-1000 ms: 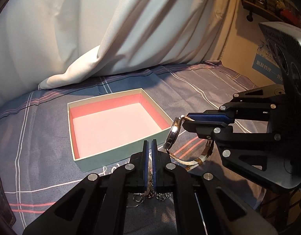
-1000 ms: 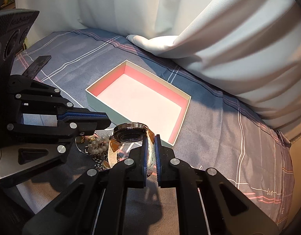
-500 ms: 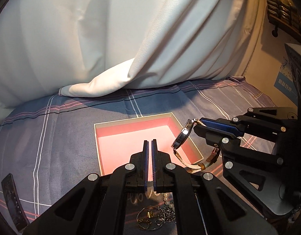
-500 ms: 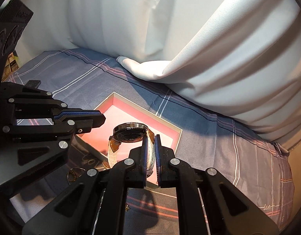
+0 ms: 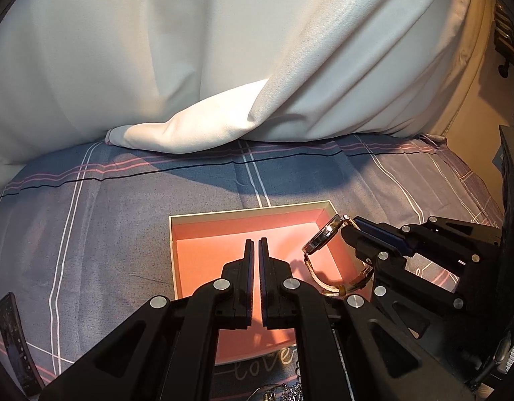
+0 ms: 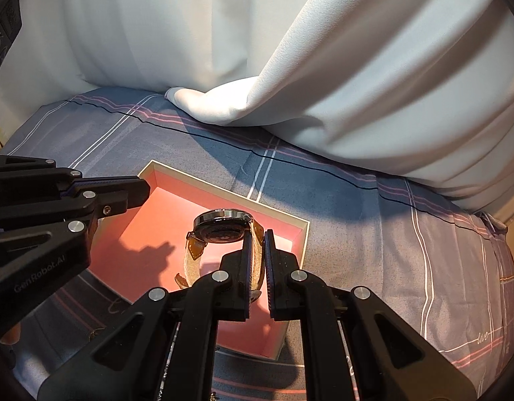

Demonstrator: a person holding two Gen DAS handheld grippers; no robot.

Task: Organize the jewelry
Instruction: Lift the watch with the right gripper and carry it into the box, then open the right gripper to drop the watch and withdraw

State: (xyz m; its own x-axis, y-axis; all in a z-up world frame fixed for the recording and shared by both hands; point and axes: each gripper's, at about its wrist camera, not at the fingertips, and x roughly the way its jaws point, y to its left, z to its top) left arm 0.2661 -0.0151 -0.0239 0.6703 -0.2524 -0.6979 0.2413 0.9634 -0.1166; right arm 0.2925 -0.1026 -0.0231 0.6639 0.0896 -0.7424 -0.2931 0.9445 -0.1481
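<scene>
The right gripper (image 6: 256, 244) is clamped on the pale strap of a watch (image 6: 223, 225), its fingers nearly together with the strap pinched between them. The watch hangs in the air above the open box (image 6: 300, 234), its round metal case lying flat with the face upward, the brown strap ends looping below. In the left wrist view the same watch (image 5: 323, 237) shows edge-on at the tip of the right gripper (image 5: 352, 230), over the right wall of the box (image 5: 171, 234).

The left gripper (image 5: 255, 250) is closed with nothing between its fingers, only a thin slit between the pads, and it hovers over the pink floor of the box. From the right wrist view it (image 6: 141, 188) reaches in from the left, its tip over the far left corner.

The box has cream rims and a pink lining, and it sits on a bed sheet (image 5: 123, 207) of grey-blue cloth with white and pink stripes. A few chains and rings (image 5: 283, 394) lie on the sheet at the near edge, just in front of the box. A dark flat object (image 5: 14, 334) rests on the sheet to the far left. White curtain fabric (image 5: 223, 67) drapes down onto the bed behind
</scene>
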